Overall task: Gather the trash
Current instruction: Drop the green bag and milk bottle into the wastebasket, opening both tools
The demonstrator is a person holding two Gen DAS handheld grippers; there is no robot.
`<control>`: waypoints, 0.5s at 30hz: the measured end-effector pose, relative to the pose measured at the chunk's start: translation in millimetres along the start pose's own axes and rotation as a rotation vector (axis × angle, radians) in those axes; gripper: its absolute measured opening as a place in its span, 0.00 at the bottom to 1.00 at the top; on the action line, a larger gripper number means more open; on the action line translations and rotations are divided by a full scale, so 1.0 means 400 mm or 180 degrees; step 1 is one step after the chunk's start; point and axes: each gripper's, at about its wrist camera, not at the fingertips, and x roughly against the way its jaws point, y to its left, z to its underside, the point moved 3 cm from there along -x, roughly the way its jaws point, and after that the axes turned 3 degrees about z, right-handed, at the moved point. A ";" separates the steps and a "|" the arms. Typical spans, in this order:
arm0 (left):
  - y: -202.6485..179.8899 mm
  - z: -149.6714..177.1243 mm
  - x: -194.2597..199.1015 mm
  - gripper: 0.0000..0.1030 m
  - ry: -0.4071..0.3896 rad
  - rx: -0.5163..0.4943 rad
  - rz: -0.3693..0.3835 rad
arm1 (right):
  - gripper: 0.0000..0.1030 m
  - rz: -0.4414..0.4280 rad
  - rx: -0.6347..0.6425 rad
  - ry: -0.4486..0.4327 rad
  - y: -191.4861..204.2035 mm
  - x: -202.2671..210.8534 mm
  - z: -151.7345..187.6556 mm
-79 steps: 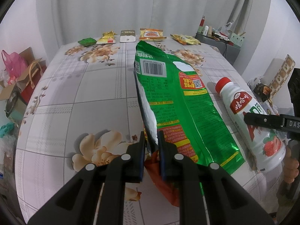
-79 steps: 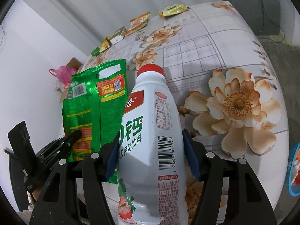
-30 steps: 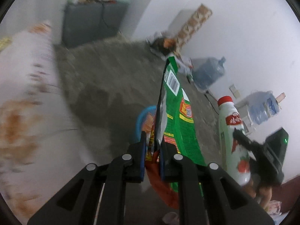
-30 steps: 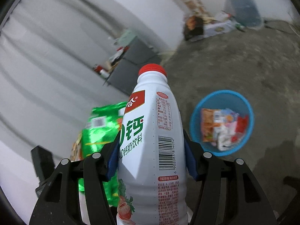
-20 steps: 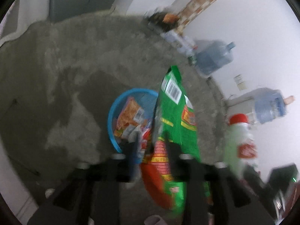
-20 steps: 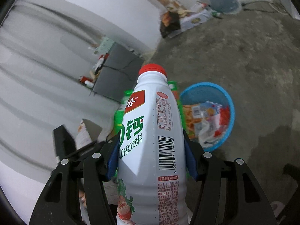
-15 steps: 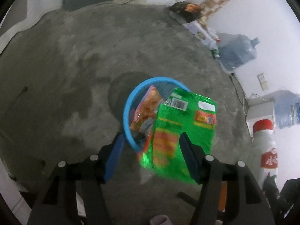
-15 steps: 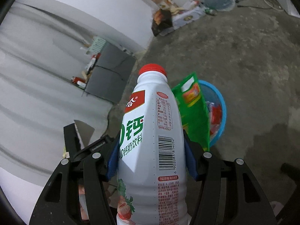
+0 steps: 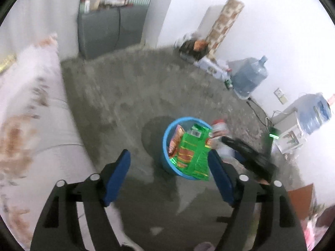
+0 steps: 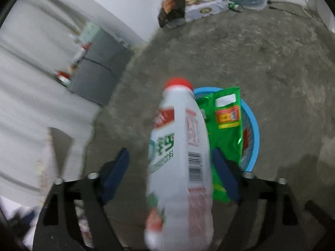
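The green snack bag [image 9: 193, 149] lies across the rim of the blue trash bin [image 9: 166, 138] on the floor, free of my left gripper [image 9: 169, 167], which is open and empty above it. In the right wrist view the bag [image 10: 227, 129] rests in the bin [image 10: 254, 129]. My right gripper [image 10: 170, 167] is open wide; the white drink bottle with a red cap [image 10: 180, 156] is blurred between its fingers and leans toward the right finger, with a gap at the left finger. The bottle also shows in the left wrist view [image 9: 219, 133] beside the bin.
The floral-clothed table edge [image 9: 25, 108] is at the left. A grey cabinet [image 9: 104, 31] stands by the wall. Water jugs [image 9: 249, 76] and boxes [image 10: 205, 6] line the far wall. Bare concrete floor [image 10: 272, 62] surrounds the bin.
My left gripper opened and the green bag dropped onto the bin. My right gripper opened and the bottle is slipping loose, tilted and blurred.
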 end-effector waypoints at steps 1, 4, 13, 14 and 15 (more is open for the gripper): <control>0.016 0.015 0.041 0.76 -0.0074 -0.0040 -0.0033 | 0.76 0.0107 -0.0020 0.0111 -0.013 -0.031 0.008; 0.078 0.068 0.138 0.79 -0.0231 -0.0084 -0.0181 | 0.74 0.0117 -0.0057 0.0174 -0.029 -0.041 0.039; 0.261 0.212 0.276 0.80 -0.0366 0.0167 -0.0584 | 0.74 0.0195 0.0164 -0.0029 -0.005 0.089 0.097; 0.274 0.221 0.288 0.80 -0.0402 0.0195 -0.0613 | 0.74 0.0199 0.0228 -0.0094 0.012 0.119 0.103; 0.280 0.224 0.296 0.80 -0.0452 0.0219 -0.0642 | 0.74 0.0188 0.0286 -0.0151 0.030 0.129 0.099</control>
